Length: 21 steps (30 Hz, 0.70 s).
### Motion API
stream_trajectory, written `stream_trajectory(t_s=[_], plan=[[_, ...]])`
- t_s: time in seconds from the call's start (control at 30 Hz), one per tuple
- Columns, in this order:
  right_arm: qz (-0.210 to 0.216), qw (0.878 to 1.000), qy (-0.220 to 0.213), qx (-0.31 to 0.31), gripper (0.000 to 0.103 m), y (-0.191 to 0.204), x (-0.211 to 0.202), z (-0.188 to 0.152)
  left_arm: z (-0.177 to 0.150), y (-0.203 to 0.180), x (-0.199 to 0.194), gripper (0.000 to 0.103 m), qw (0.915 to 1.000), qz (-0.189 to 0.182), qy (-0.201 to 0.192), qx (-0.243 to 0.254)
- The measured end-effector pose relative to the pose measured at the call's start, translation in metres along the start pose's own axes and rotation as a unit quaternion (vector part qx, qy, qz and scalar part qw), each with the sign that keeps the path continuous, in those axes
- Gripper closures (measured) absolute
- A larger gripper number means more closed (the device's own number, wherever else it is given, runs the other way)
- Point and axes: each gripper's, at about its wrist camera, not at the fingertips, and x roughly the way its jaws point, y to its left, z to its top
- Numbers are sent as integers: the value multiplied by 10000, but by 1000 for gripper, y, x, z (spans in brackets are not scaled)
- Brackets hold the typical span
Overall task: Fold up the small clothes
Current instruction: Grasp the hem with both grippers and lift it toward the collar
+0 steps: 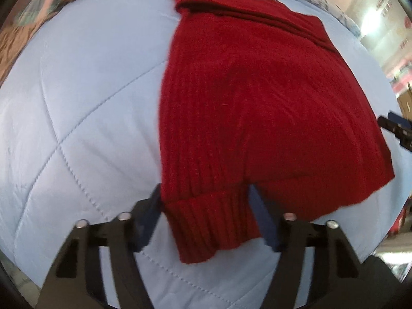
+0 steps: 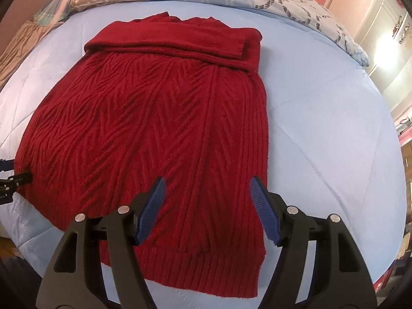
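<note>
sweater: red knit sweater point(image 2: 154, 118) lies flat on the light blue quilt point(image 2: 322, 134), sleeves folded across the far end
left gripper point(image 1: 206, 200): jaws wide, ribbed hem corner partly hides both fingertips
right gripper point(image 2: 207, 190): jaws wide over near hem, gripping nothing

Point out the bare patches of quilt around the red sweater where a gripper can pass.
Bare light-blue quilt lies wide to the red sweater's right, up to the patterned bedding. In the left wrist view, a broad bare patch lies left of the sweater. The hem is crowded: left gripper and right gripper both straddle it, jaws open.
</note>
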Motion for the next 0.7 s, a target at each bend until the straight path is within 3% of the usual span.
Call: stream_trajectory(t_s=[0.03,0.13,0.53,0.7], plan=[[-4,10000,1,15,34,0,-1,-2,1,-4,1,54,9999,-17,11,143],[2,9999,-17,101,34,-2,-5,-9,6,-8,5,63,9988,-73,-20,475],[-263,9938,716,814,34,-25,-6,-75,12,-8,7,63,9979,-94,95,639],[-58,9903,894,1065,35,-39,1,-86,16,-13,10,63,9979,-77,120,628]])
